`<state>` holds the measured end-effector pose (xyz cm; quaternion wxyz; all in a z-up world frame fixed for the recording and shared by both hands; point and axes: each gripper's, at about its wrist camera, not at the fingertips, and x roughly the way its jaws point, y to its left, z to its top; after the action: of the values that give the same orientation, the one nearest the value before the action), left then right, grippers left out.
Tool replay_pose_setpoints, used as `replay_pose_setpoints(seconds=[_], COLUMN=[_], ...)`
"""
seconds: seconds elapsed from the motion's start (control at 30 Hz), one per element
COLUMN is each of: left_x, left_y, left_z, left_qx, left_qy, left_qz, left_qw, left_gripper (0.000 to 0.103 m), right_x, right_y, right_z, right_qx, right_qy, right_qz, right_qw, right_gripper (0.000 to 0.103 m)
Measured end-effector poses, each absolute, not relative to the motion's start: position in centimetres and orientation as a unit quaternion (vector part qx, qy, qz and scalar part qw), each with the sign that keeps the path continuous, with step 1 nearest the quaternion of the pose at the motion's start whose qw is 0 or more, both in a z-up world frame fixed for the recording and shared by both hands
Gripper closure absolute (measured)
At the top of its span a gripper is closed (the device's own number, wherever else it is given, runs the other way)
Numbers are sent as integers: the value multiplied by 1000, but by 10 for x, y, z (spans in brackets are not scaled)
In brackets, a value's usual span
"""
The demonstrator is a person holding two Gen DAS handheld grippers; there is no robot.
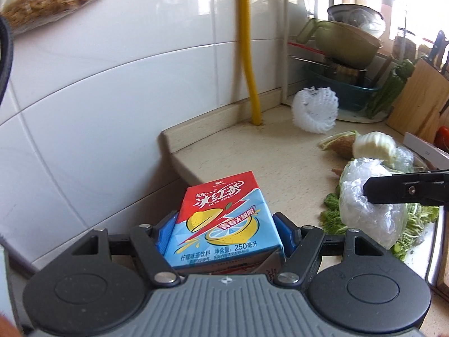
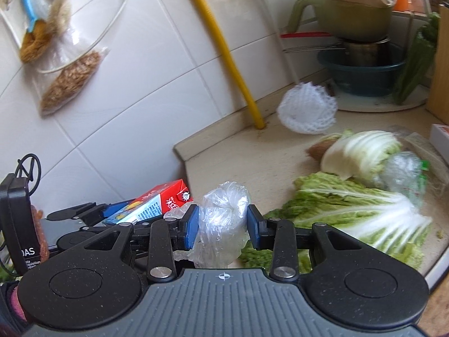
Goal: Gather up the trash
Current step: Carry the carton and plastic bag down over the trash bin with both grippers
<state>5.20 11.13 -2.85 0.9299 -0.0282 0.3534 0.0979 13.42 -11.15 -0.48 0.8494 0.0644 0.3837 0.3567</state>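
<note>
gripping an ice tea carton [image 1: 221, 221], left gripper [image 1: 223, 231]; right gripper [image 2: 223, 226] pinches crumpled plastic [image 2: 221, 224]; only right wrist shows cabbage leaf [image 2: 353, 216].

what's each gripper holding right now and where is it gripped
The left gripper clamps the iced tea carton across its two narrow sides near the base. The right gripper pinches a crumpled clear plastic bag around its middle.

My left gripper [image 1: 224, 231] clamps an ice tea carton [image 1: 221, 221] between its blue pads [image 1: 286, 234]. Ahead and right of my fingers, my right gripper [image 1: 404, 191] presses into a crumpled plastic bag [image 1: 364, 193]. Farther beyond lies a white foam net [image 1: 314, 109] on the counter [image 1: 252, 151].
</note>
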Motion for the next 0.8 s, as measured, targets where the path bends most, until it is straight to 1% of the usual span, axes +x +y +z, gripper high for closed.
replay_pose_setpoints(seconds=[0.33, 0.8], left_x=[30, 21], left_y=[142, 179], left_z=[-34, -57], left_qx=[-50, -81], left_qy=[357, 377], left_qz=[149, 186], left_qw=[921, 904], left_gripper=[35, 35], right_x=[124, 127], right_y=[-57, 7], right_z=[-15, -39], right_qx=[34, 1], right_qy=[398, 426], right_qz=[430, 468], right_qw=[810, 774], right_gripper=[59, 59])
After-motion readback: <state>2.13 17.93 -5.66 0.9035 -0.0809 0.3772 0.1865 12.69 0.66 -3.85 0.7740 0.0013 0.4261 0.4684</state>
